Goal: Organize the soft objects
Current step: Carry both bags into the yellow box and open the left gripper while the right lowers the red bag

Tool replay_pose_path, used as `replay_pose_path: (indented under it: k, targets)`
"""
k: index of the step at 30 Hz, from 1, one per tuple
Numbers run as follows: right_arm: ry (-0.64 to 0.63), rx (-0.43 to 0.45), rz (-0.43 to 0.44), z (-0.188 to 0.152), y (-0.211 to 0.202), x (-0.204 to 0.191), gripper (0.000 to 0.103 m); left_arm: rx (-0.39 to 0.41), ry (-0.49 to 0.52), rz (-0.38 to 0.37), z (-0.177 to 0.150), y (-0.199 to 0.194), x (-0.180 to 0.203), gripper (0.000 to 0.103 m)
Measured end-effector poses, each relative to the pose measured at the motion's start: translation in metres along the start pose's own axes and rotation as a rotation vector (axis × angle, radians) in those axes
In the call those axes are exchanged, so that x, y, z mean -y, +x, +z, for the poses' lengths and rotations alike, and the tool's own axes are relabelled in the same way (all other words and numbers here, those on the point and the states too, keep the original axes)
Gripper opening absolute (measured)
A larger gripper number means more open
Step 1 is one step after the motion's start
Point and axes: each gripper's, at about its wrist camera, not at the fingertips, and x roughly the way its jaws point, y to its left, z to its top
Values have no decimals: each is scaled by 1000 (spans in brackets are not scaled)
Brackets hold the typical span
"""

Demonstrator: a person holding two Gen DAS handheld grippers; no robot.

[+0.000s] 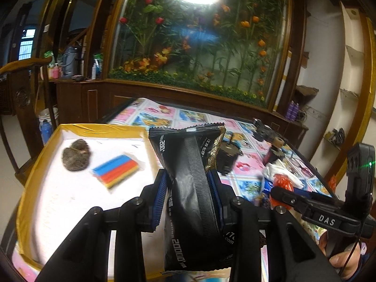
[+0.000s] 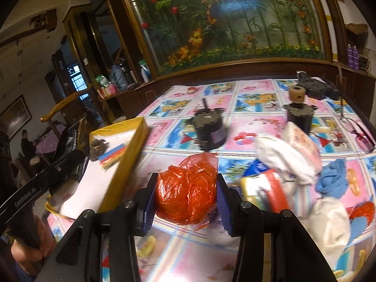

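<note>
Left claw: my left claw (image 1: 189,183) was clamped on a black foil pouch (image 1: 195,188), its blue pads pressed to both sides, the pouch upright over the near right corner of the box.
Pouch print: white figures reading "2000" ran along its lower half, with ".com" at the edge; the Chinese characters near the top were too small for me to read.
Box: a gold-rimmed box (image 1: 101,128) with a white floor sat at the left of the tabletop (image 2: 246,127).
In the box: a grey-brown fuzzy lump (image 1: 76,155) and, just beside it, a striped pad of blue, red and yellow (image 1: 116,168).
Right claw: my right claw (image 2: 186,199) gripped a crumpled orange plastic bag (image 2: 188,195), held just above the patterned cloth.
Claw lettering: "DAS" showed on the right claw's arm in the left view, "GenRobot.AI" on the left one's in the right view.
Right pile: white cloths (image 2: 282,152), a blue knit piece (image 2: 331,181) and a red-and-yellow pack (image 2: 265,188) lay heaped near the bag.
Farther back: two black cylindrical motors (image 2: 210,127) stood apart on the cloth.
</note>
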Motion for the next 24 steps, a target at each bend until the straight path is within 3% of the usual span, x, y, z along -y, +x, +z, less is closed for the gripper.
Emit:
replay_pose_path:
  k: [6,12,18,24]
  targets:
    - [-83,-34,90,12,24,-60,50,1,-68,77,9,-11,-46,34]
    - [-132,-73,164,24,57,-122,50,-47,-135,149,9,-6,-92,34]
    - [-176,-129,162,27,96,-168,50,-78,-172,195,5,0,-120,34]
    - [-193,-192,116,29,133,-181,50,-137,-190,208,-1,12,-134,34]
